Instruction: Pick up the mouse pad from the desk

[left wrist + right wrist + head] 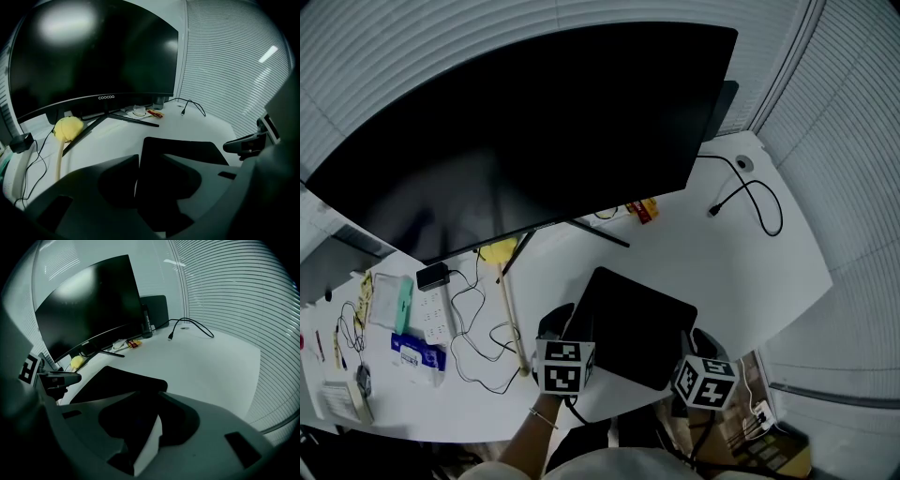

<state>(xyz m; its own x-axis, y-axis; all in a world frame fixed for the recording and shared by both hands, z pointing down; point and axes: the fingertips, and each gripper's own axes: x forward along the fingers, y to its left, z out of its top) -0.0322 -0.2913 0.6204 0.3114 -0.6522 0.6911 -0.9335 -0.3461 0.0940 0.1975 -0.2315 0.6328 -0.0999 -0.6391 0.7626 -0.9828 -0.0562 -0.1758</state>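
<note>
The black mouse pad [636, 323] lies flat on the white desk [722, 262], close to its front edge. My left gripper [572, 330] stands at the pad's near left corner, and my right gripper [698, 345] at its near right corner. In the left gripper view the pad [183, 150] runs in between the open jaws of the left gripper [151, 159], which do not press on it. In the right gripper view the pad [117, 378] reaches between the parted jaws of the right gripper [149, 397], also unpressed.
A large curved monitor [534, 131] stands behind the pad, its stand legs [600, 232] spreading toward it. A yellow-headed stick [499, 251], a power strip [436, 314] and tangled cables [478, 328] lie to the left. A black cable [750, 197] lies at the far right.
</note>
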